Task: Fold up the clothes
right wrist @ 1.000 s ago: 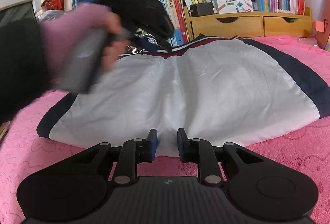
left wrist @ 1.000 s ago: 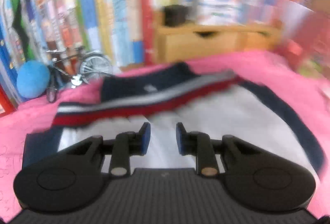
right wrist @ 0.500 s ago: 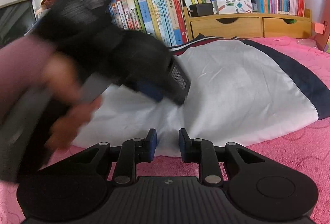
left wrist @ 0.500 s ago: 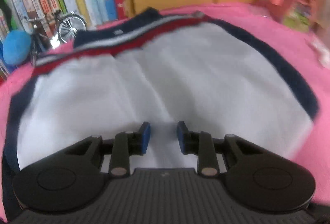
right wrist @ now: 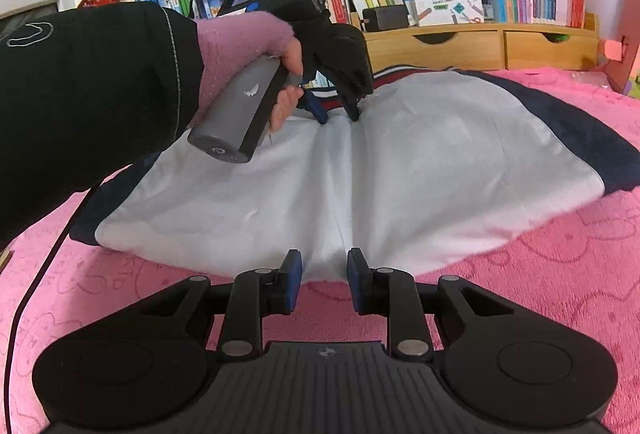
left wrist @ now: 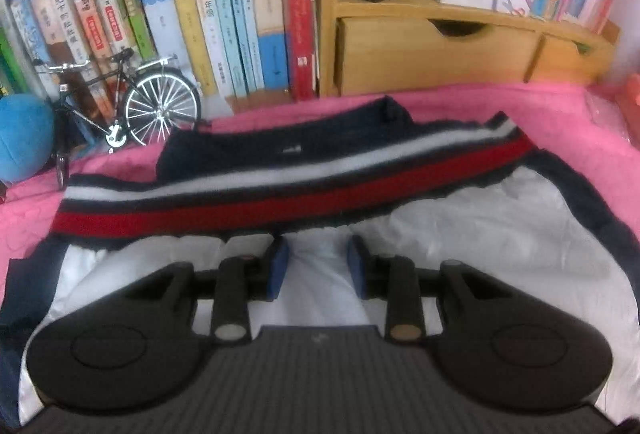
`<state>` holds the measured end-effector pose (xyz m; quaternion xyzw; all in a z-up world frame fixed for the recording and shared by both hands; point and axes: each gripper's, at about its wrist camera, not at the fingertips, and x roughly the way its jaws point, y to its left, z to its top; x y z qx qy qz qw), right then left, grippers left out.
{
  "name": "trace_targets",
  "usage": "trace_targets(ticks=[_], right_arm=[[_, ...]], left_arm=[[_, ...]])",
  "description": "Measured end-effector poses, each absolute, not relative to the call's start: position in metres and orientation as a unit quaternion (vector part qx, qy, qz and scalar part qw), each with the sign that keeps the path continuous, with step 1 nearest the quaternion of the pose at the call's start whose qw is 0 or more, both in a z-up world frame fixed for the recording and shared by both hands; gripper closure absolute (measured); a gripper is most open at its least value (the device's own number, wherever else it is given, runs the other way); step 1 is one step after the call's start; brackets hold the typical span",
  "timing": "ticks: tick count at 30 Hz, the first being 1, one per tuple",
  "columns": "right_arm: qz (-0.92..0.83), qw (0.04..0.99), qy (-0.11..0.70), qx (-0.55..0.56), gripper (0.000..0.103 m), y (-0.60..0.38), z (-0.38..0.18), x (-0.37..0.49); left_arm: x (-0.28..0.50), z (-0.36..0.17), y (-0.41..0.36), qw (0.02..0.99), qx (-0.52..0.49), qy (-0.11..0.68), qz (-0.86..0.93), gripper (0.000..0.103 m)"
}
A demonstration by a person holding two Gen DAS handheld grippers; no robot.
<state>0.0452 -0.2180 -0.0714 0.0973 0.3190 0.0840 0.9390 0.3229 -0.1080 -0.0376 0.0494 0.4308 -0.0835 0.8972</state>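
Observation:
A white garment [right wrist: 440, 174] with navy edges lies flat on the pink blanket [right wrist: 560, 274], with a crease down its middle. Its red, white and navy striped band [left wrist: 280, 194] runs along the far side. My left gripper [right wrist: 338, 116] points steeply down at the far end of the crease, just short of the band. Its fingers stand apart on either side of the ridge, and white cloth shows in the gap of the left gripper [left wrist: 316, 262]. My right gripper [right wrist: 323, 274] sits at the near hem, pads apart, with the hem's ridge between them and not pinched.
A person's dark sleeve [right wrist: 100, 94] and pink cuff reach in from the left. A black cable [right wrist: 36, 274] trails over the blanket. Behind the garment stand a wooden drawer unit [left wrist: 436, 50], rows of books, a model bicycle [left wrist: 132, 106] and a blue plush [left wrist: 24, 142].
The left gripper swung across over the white cloth and came down at the far end of the crease by the striped band. The right gripper kept still.

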Motion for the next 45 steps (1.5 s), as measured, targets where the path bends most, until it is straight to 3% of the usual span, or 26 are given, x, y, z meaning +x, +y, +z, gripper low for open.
trace_targets(ticks=[9, 13, 21, 28, 34, 45], right_arm=[[0.077, 0.942, 0.303, 0.121, 0.077, -0.226, -0.07, 0.04], [0.069, 0.95, 0.287, 0.099, 0.064, -0.219, -0.064, 0.046], [0.071, 0.942, 0.312, 0.105, 0.063, -0.214, -0.071, 0.059], [0.067, 0.942, 0.312, 0.107, 0.068, -0.214, -0.072, 0.059], [0.071, 0.941, 0.312, 0.112, 0.069, -0.217, -0.073, 0.058], [0.074, 0.941, 0.314, 0.105, 0.069, -0.216, -0.072, 0.056]], left_arm=[[0.304, -0.036, -0.106, 0.911, 0.069, 0.396, -0.096, 0.072], [0.292, -0.029, -0.094, 0.909, 0.041, 0.401, -0.109, 0.074], [0.214, -0.003, -0.088, 0.903, 0.067, 0.402, -0.14, 0.074], [0.158, -0.02, -0.1, 0.861, 0.072, 0.468, -0.188, 0.075], [0.194, -0.035, -0.108, 0.865, 0.084, 0.468, -0.159, 0.073], [0.345, -0.029, -0.1, 0.87, 0.024, 0.484, -0.09, 0.075]])
